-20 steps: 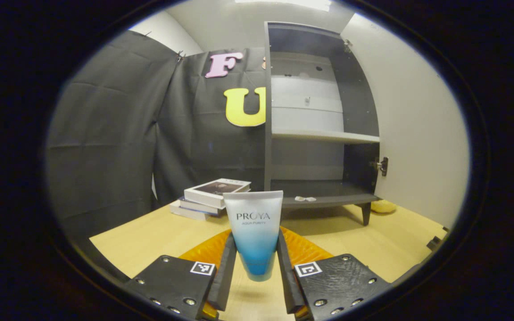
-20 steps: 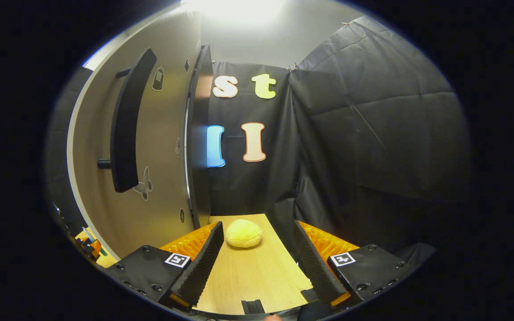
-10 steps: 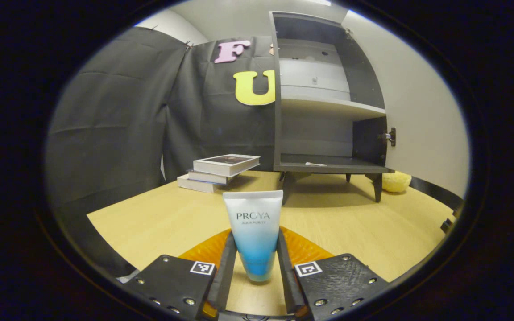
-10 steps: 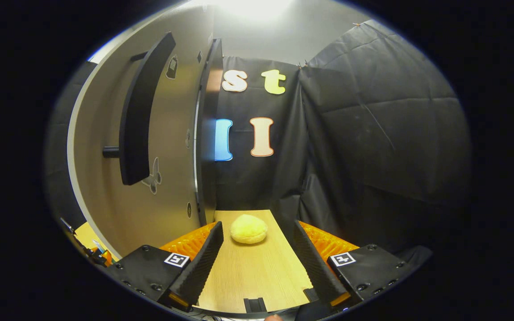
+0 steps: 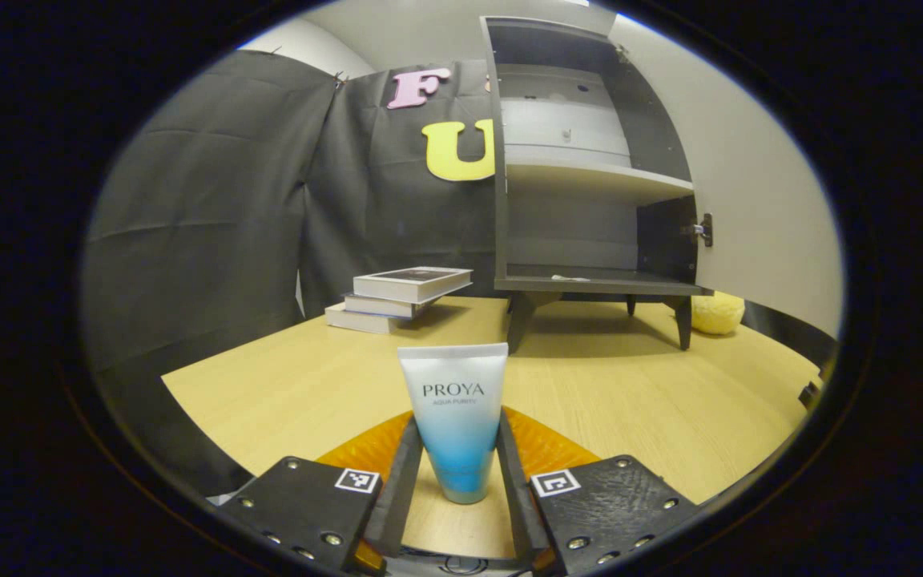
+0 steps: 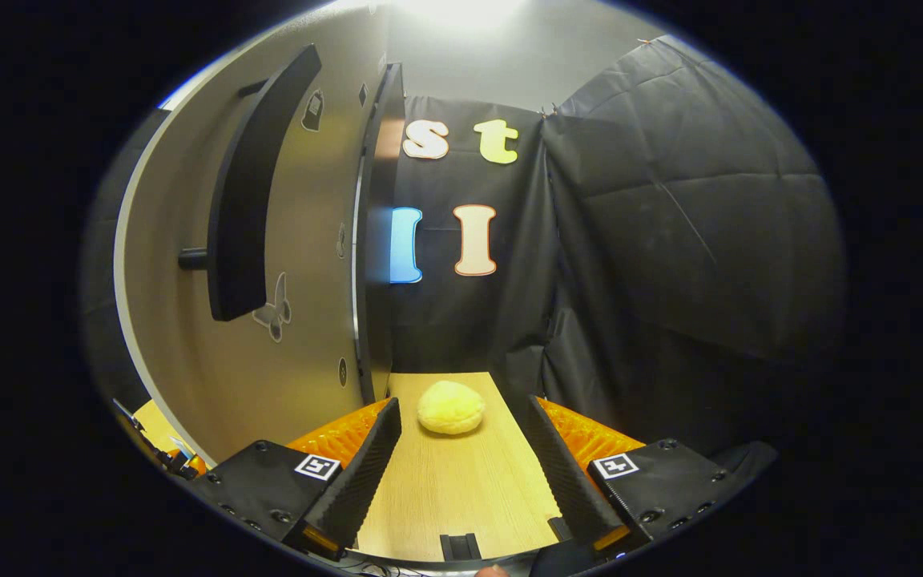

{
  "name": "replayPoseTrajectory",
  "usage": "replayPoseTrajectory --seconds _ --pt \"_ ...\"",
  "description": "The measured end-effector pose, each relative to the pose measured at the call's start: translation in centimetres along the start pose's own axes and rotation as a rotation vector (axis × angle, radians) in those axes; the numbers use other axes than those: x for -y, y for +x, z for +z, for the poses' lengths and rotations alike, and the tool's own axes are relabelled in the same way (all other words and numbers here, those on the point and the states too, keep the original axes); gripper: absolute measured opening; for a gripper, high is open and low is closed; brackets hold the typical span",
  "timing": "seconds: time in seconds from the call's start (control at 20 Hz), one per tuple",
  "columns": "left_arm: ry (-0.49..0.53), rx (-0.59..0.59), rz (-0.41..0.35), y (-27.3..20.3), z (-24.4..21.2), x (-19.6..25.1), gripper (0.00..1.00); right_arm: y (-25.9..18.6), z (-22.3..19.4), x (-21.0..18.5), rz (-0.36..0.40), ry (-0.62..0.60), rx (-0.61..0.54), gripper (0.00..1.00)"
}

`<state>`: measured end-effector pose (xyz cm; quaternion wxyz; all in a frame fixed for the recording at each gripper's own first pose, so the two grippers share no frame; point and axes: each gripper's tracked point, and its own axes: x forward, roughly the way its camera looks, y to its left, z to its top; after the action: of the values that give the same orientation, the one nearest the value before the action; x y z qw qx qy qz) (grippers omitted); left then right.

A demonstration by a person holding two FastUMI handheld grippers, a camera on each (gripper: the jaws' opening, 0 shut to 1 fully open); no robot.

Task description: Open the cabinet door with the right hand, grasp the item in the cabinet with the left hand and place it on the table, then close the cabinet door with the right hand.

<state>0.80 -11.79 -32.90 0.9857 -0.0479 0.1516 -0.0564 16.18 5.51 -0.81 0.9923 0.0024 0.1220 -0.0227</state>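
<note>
A: Big stuff first?
B: Table [image 5: 285,393], light wood. Cabinet [image 5: 582,160] stands on it at the back, on legs. Cabinet door [image 6: 309,240] is swung wide open; right gripper view shows its outer face with the dark bar handle [image 6: 249,184].

A: Inside the cabinet?
B: One shelf across the middle. A small pale scrap lies on the bottom board, too small to identify.

A: The item?
B: Tube [image 5: 456,417], white fading to blue, upright with the cap end down. It's out of the cabinet, over the table near the front edge. Can't tell whether the cap touches the wood.

A: Left gripper [image 5: 458,481]?
B: Clamped on the tube, a finger pressing each side of its lower half.

A: Right gripper [image 6: 461,473]?
B: Fingers spread apart, holding nothing, low over the table beside the door.

A: Anything else?
B: Stack of books [image 5: 401,292] left of the cabinet. Yellow sponge [image 6: 450,407] on the table, just past the right gripper's fingertips.
</note>
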Motion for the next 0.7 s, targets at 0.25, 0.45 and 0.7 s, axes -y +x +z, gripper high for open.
replayPoseTrajectory --seconds 0.25,0.45,0.7 --pt "0.005 0.023 0.050 -1.6 2.7 -0.3 0.92 -0.4 0.5 0.6 0.004 0.021 0.014 0.99" --pt "0.000 0.064 0.059 -3.5 8.1 -0.8 0.94 -0.6 2.3 1.5 0.016 0.073 0.052 0.99" --pt "0.004 0.138 0.053 -7.2 17.5 -0.7 0.92 -1.1 5.8 0.8 0.094 0.145 0.093 0.98"
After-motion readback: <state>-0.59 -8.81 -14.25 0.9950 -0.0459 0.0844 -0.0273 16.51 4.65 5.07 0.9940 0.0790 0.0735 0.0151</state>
